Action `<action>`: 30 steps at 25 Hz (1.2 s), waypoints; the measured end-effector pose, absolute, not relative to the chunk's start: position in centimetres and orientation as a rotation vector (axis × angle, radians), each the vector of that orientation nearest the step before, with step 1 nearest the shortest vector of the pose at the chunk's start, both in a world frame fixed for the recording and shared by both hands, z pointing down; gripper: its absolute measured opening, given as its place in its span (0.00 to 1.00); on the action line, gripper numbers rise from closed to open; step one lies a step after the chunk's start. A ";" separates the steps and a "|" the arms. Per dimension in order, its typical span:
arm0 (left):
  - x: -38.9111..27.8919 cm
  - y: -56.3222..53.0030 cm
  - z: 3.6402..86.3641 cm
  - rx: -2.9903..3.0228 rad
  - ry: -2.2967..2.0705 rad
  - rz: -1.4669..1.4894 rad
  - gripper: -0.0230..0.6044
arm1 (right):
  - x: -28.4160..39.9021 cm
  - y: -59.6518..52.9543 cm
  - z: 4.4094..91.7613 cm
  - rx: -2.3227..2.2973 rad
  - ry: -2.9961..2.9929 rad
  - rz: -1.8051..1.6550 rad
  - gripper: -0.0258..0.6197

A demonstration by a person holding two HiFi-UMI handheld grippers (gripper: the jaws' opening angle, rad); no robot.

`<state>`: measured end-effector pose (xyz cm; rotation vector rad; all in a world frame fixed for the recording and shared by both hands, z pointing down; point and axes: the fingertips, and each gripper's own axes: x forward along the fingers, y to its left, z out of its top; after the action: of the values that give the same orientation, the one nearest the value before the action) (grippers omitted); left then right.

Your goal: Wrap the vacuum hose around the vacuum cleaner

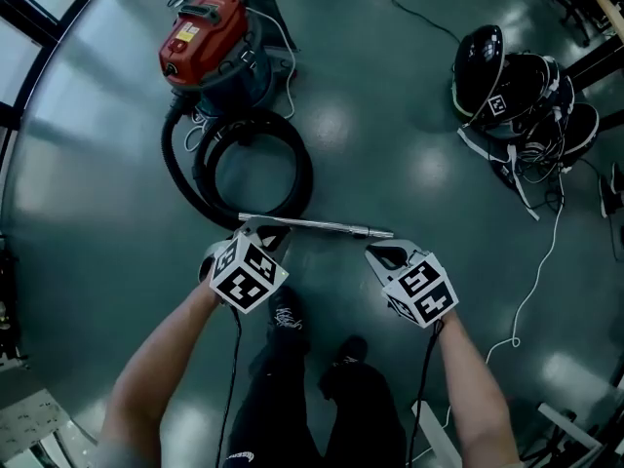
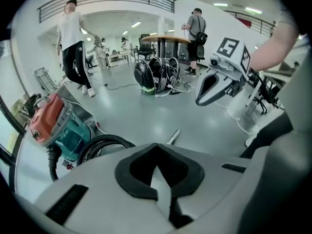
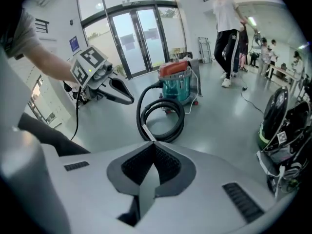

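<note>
Both grippers hang over the floor with nothing in them. The left gripper (image 1: 255,230) has its jaws shut on air, and so does the right gripper (image 1: 382,253). In each gripper view the pads meet with no gap and nothing between them.

The black hose (image 1: 300,169) lies in a loose coil on the floor in front of the vacuum cleaner (image 1: 207,37), joined to it at one side but not yet wound around the body. Its metal tube (image 1: 312,224) lies flat on the floor across our front. The left gripper is over one end, and the right gripper is just beside the other.

We judge the wrapping has not begun, so the risks lie in the pick-up. Shut jaws cannot take the tube, and if we press down like this they will only push it away. The tube is smooth and round, so it is likely to roll or slide out of a shallow pinch. If we lift it by one end, the far end may swing and drag the coil.

The coil looks springy and may open out once we pull on it. The vacuum cleaner may roll or tip if the hose goes tight. The white cord (image 1: 285,61) beside it could get caught under a loop. Our own shoes (image 1: 289,315) stand close behind the tube, so we could trip.
</note>
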<state>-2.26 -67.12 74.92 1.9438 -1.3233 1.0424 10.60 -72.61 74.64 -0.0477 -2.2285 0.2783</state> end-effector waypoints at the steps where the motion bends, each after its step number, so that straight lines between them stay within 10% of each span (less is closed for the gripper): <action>1: -1.7 -67.1 72.9 1.937 -1.344 1.002 0.04 | 10.5 -72.2 72.6 -0.033 -2.255 0.297 0.04; 30: 10.5 -58.0 17.5 2.169 -1.798 0.409 0.04 | 14.5 -59.7 18.2 0.196 -2.854 0.362 0.04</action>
<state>10.49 -58.01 17.45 2.1694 -1.7979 0.4091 14.47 -59.74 18.17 0.1956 -2.8540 0.3619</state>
